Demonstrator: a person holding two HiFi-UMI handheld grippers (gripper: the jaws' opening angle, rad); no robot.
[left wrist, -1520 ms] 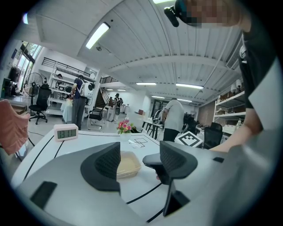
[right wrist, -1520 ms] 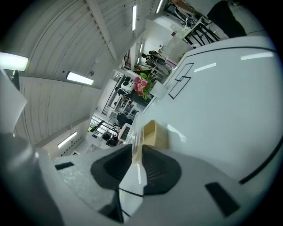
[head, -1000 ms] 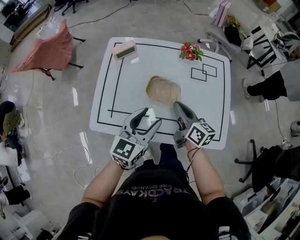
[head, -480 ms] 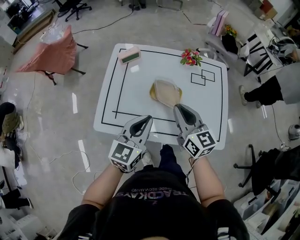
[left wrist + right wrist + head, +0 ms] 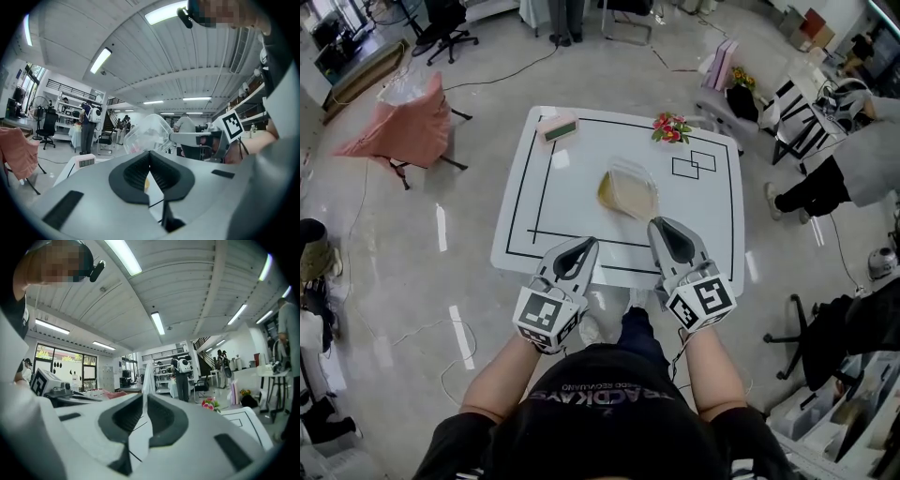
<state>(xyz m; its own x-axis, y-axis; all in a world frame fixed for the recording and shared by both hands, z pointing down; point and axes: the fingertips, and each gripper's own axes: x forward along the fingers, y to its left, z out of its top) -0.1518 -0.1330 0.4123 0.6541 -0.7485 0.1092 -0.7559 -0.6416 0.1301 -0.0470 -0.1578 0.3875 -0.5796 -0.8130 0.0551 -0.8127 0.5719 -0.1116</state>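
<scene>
A clear plastic container with something yellowish inside is over the middle of the white table. My right gripper is shut on its near clear edge. In the right gripper view that thin clear edge rises from between the closed jaws of the right gripper. In the left gripper view the clear shell stands raised, with the right gripper reaching it from the right. My left gripper hangs over the table's near edge, left of the container. The left gripper is shut with nothing in it.
A pink clock sits at the table's far left corner and a small bunch of flowers at the far edge. Two overlapping drawn rectangles mark the far right. A chair with pink cloth stands left; a person is at right.
The left gripper, open earlier, has shut and drawn back to the near edge. The right gripper has raised the container's clear edge.
</scene>
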